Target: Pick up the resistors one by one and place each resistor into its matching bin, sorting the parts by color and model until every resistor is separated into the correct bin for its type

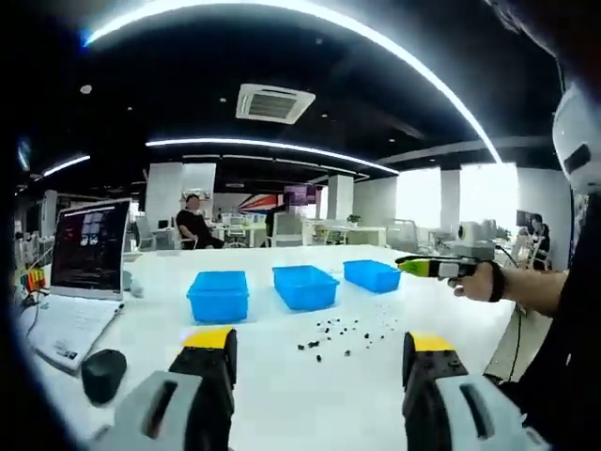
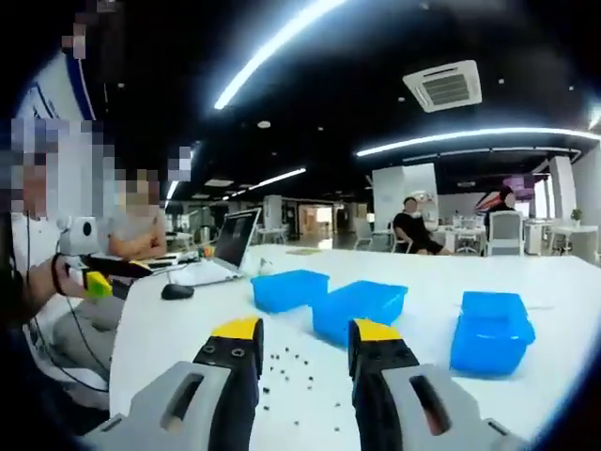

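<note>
Small dark resistors (image 1: 336, 334) lie scattered on the white table (image 1: 282, 395), just in front of three blue bins in a row: left bin (image 1: 218, 295), middle bin (image 1: 304, 286), right bin (image 1: 372, 274). My left gripper (image 1: 319, 346) hovers short of the pile, jaws wide open and empty. My right gripper (image 1: 418, 267) reaches in from the right, held by a hand. In the right gripper view the resistors (image 2: 293, 366) lie beyond my right gripper (image 2: 305, 340), open and empty, with the bins (image 2: 360, 308) behind. The left gripper (image 2: 94, 280) shows at far left.
An open laptop (image 1: 89, 254) and a dark mouse (image 1: 103, 372) sit at the table's left end; the laptop (image 2: 225, 246) and mouse (image 2: 176, 291) also show in the right gripper view. A person (image 1: 194, 225) sits at a desk far behind. Bare table lies around the pile.
</note>
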### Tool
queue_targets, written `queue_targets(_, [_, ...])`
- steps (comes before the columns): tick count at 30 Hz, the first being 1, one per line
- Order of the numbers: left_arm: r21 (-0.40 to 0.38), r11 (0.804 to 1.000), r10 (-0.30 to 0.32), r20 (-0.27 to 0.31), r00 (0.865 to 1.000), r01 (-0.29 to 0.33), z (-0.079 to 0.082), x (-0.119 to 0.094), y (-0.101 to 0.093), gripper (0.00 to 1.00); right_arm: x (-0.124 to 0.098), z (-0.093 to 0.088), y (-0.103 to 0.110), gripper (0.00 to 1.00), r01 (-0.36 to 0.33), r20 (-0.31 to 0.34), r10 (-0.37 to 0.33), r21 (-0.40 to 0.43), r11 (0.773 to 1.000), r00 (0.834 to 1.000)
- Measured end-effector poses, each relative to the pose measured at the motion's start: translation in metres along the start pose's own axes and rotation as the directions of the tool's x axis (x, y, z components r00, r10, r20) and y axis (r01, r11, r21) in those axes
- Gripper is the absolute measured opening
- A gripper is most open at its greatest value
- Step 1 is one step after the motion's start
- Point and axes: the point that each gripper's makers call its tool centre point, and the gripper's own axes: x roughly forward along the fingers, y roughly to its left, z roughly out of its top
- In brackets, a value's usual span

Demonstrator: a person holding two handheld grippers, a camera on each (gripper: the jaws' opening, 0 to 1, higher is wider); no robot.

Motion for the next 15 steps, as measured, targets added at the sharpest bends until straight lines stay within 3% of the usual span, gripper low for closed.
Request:
queue_targets(7, [0.025, 0.997, -0.073, -0.074, 0.995, 0.075, -0.015, 0.006, -0.017, 0.72, -0.031, 0.006, 0.008, 0.36, 0.017, 0.010, -0.018, 0.024, 1.000, 1.000])
queue_targets(10, [0.026, 0.996, -0.080, -0.087, 0.993, 0.083, -0.018, 0.005, -0.020, 0.72, -0.033, 0.005, 0.007, 0.31, 0.004, -0.027, -0.006, -0.088, 0.996, 1.000])
queue_targets(15, [0.039, 0.996, -0.080, -0.098, 0.992, 0.084, -0.019, 0.003, -0.022, 0.72, -0.022, 0.004, 0.006, 0.32, -0.097, -0.127, 0.083, -0.109, 0.989, 0.988])
